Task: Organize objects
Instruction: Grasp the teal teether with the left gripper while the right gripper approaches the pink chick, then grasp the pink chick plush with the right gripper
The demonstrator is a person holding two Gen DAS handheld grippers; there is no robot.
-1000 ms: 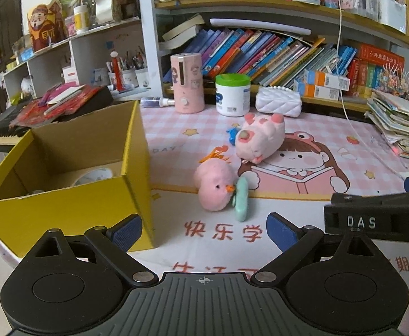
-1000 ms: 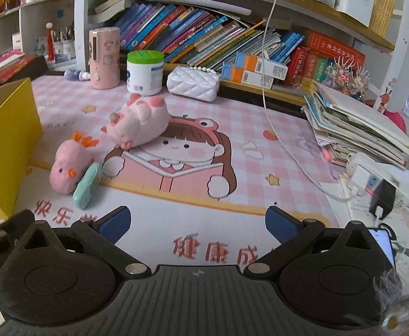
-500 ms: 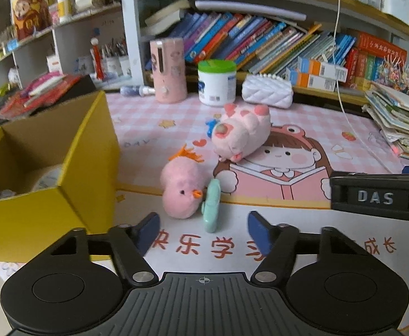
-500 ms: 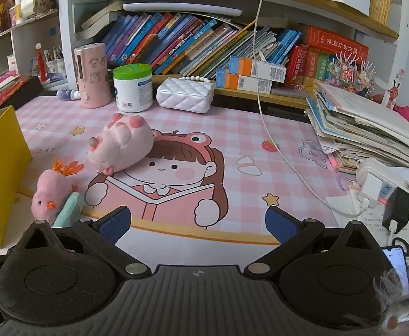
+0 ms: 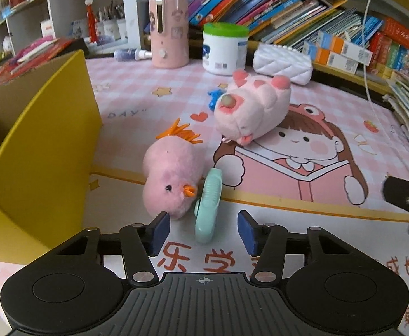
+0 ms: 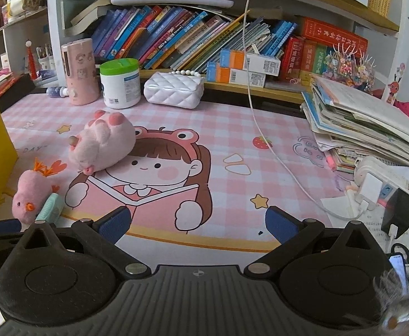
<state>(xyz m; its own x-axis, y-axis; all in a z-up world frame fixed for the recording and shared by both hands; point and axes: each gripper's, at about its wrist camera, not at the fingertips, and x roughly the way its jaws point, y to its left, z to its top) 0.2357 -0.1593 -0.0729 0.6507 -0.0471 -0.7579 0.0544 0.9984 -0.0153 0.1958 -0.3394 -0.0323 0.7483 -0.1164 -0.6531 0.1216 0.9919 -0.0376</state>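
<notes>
A mint green comb-like piece (image 5: 208, 204) lies on the cartoon desk mat, leaning against a pink chick plush (image 5: 169, 179) with an orange crest. My left gripper (image 5: 203, 228) hovers low over the green piece's near end. Its jaws are closing, the green piece sits between the blue pads, and neither pad touches it. A larger pink pig plush (image 5: 249, 109) lies further back. The right wrist view shows the chick (image 6: 32, 193), the green piece (image 6: 50, 205) and the pig (image 6: 101, 142) at left. My right gripper (image 6: 197, 222) stands open over bare mat.
A yellow cardboard box (image 5: 36, 162) stands open at the left. At the back are a pink canister (image 5: 168, 32), a white tub with a green lid (image 5: 224, 47) and a white quilted purse (image 5: 281, 63). A pile of books (image 6: 364, 123), a white cable (image 6: 263, 137) and chargers crowd the right.
My left gripper has moved forward and down toward the chick and green piece, and its jaws have narrowed. The right gripper has drifted forward over the mat, still open.
</notes>
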